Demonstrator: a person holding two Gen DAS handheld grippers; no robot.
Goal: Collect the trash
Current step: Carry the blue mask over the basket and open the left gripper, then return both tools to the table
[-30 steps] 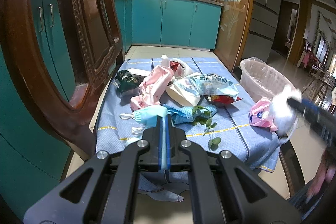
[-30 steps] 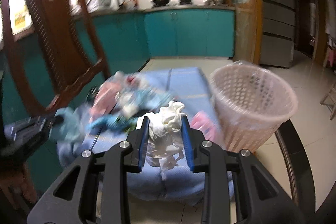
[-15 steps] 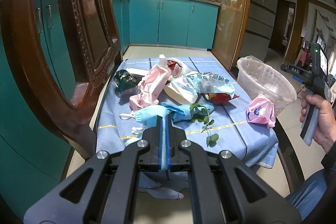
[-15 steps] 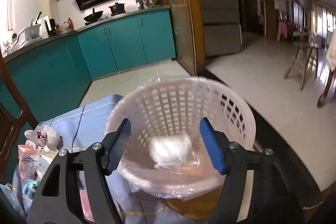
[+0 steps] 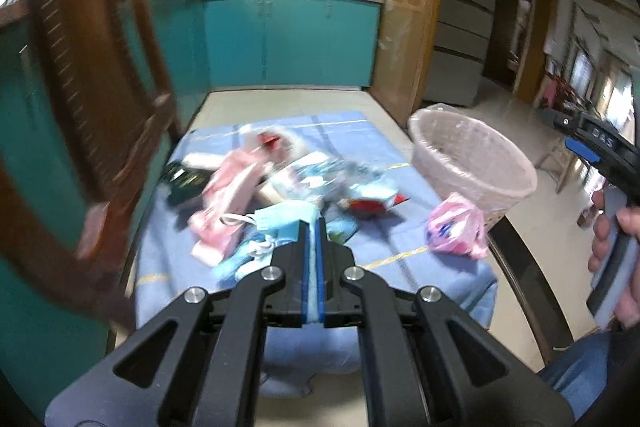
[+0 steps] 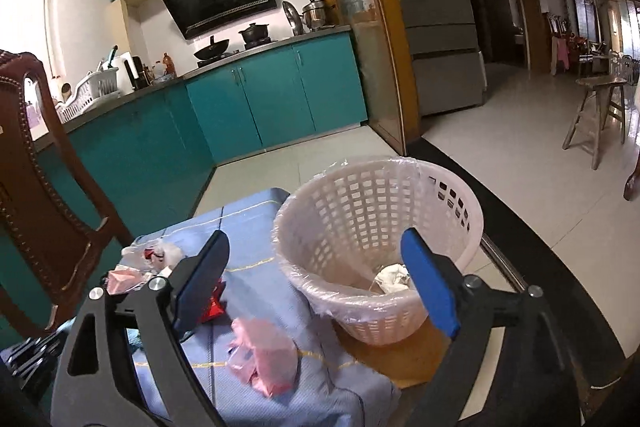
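While the right gripper (image 6: 316, 279) has just been opening, nothing between its spread jaws, a white wad (image 6: 394, 277) lies in the basket (image 6: 348, 211); the left gripper (image 5: 311, 227) is pressed together over table trash (image 5: 288, 183).

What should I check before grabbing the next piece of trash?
1. Tissue in the basket: ok, it lies at the bottom.
2. Right gripper free: ok, its jaws have just been opening and nothing is between them.
3. Left gripper free: ok, jaws shut with nothing between them; it must open before any pick.
4. Nearest target: ok, the pink bag lies on the blue cloth beside the basket.
5. Basket upright with room: ok, liner in place, nearly empty.
6. More trash left on the cloth: ok, a pile remains; the left view is blurred, so single pieces are hard to tell.
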